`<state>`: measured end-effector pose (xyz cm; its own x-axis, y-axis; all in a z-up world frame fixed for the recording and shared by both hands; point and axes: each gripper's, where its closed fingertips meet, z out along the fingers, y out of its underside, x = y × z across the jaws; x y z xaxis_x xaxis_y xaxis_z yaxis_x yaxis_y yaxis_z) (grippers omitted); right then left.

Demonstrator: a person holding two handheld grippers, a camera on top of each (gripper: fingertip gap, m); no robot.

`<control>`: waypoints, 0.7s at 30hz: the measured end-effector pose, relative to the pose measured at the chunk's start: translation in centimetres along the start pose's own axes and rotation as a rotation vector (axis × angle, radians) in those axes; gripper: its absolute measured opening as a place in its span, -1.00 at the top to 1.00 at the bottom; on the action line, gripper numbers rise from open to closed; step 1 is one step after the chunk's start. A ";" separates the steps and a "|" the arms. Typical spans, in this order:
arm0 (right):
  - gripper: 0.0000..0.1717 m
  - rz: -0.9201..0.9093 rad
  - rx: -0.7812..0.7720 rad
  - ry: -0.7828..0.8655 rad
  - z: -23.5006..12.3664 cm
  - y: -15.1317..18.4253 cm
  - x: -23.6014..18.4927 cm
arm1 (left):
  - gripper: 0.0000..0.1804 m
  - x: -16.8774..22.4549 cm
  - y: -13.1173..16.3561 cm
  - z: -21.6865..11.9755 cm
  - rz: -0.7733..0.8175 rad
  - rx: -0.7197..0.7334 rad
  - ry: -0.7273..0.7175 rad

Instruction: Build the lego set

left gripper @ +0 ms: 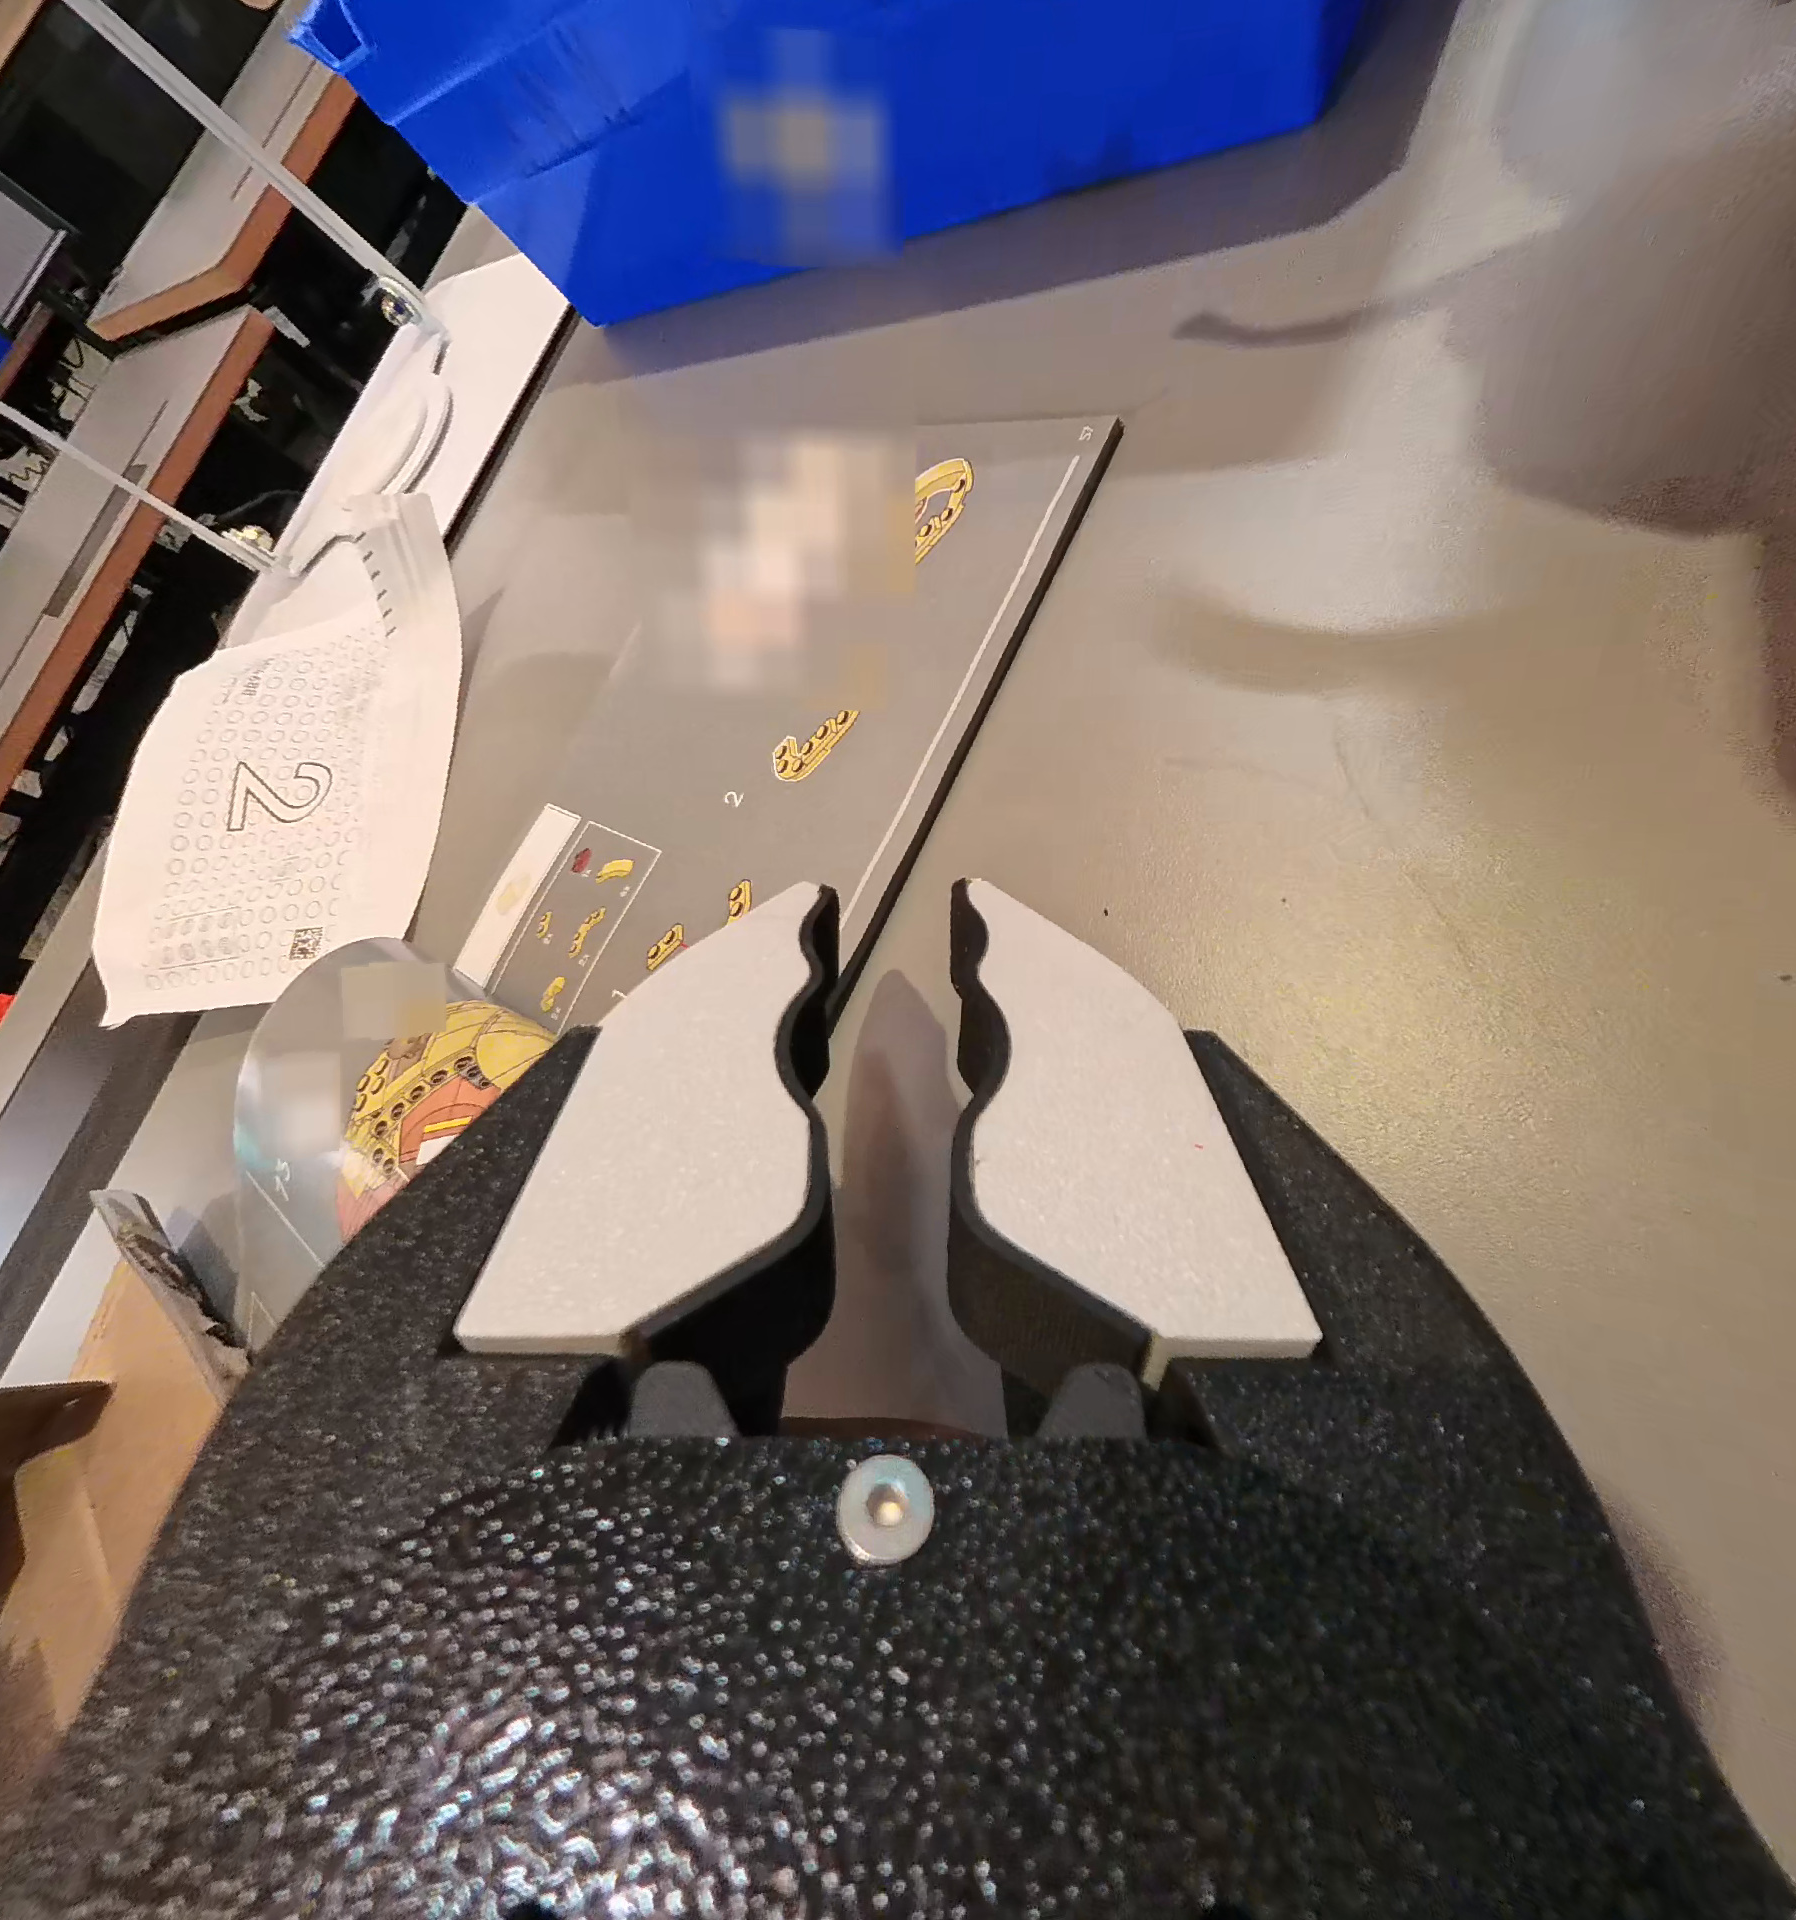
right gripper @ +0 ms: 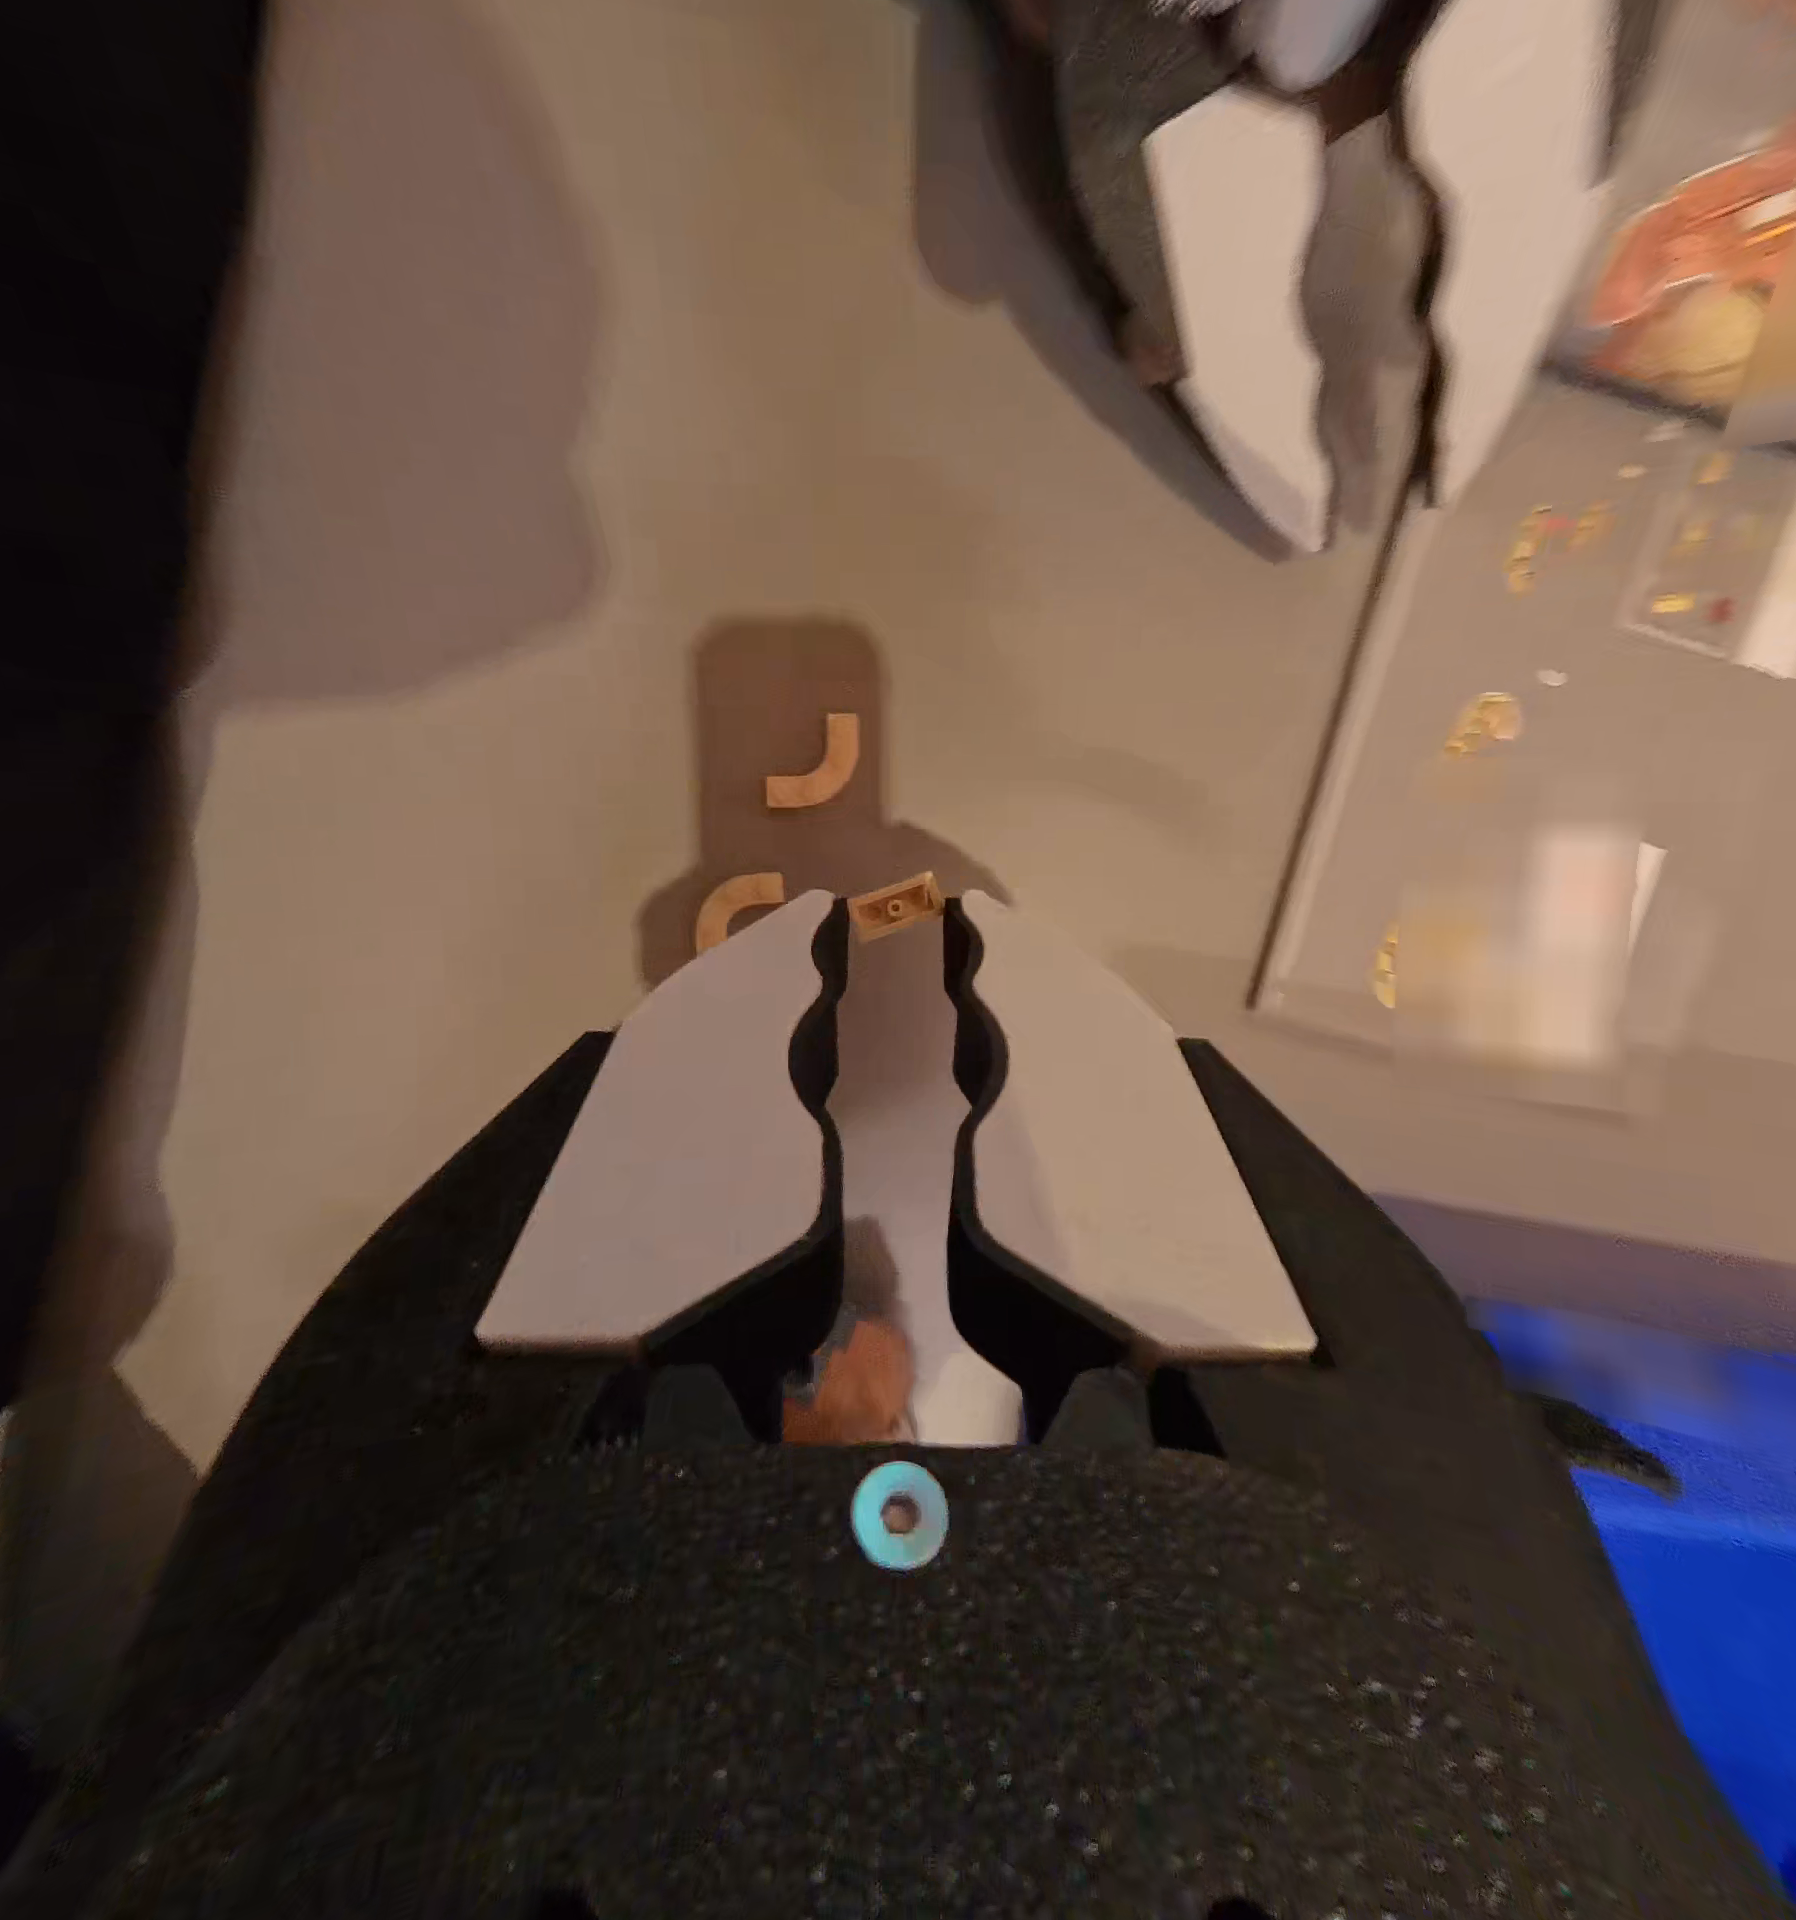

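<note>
Writing in view: white paper bag (left gripper: 281, 810) printed with a large numeral and a circle pattern; open instruction booklet (left gripper: 769, 665) with step numerals and drawings of gold parts. Wording not copied.

Right hand-held gripper (right gripper: 896, 914): clenched on a small gold brick (right gripper: 895, 906), underside up, one fingertip pressing each end, held at the very tips above the table (right gripper: 406, 935). Two gold curved pieces on the table just past the tips: one (right gripper: 816, 774) ahead, one (right gripper: 733, 909) beside the left fingertip, partly hidden by it.

Left hand-held gripper (left gripper: 894, 899): jaws slightly apart, nothing between them, hovering over the booklet's right edge. Blue bin (left gripper: 873, 156) behind the booklet. Booklet lies to the right of the brick in the right wrist view, well apart.
</note>
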<state>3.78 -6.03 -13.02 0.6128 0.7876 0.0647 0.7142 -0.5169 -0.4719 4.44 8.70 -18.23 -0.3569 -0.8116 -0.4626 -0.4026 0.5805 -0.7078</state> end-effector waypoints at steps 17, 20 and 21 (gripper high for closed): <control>0.57 0.065 0.053 0.066 -2.4 0.9 2.6 | 0.78 0.1 0.1 0.0 0.008 -0.003 0.005; 0.73 0.200 0.181 0.212 -8.4 3.1 7.4 | 0.78 0.2 0.0 0.0 0.011 -0.003 0.005; 0.76 0.264 0.159 0.279 -9.4 5.3 9.6 | 0.78 0.2 0.0 0.1 0.011 -0.003 0.005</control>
<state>16.61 -4.41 -6.60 0.8515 0.5027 0.1492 0.4730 -0.6134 -0.6325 4.42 8.59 -18.35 -0.3651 -0.8049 -0.4678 -0.4012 0.5894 -0.7011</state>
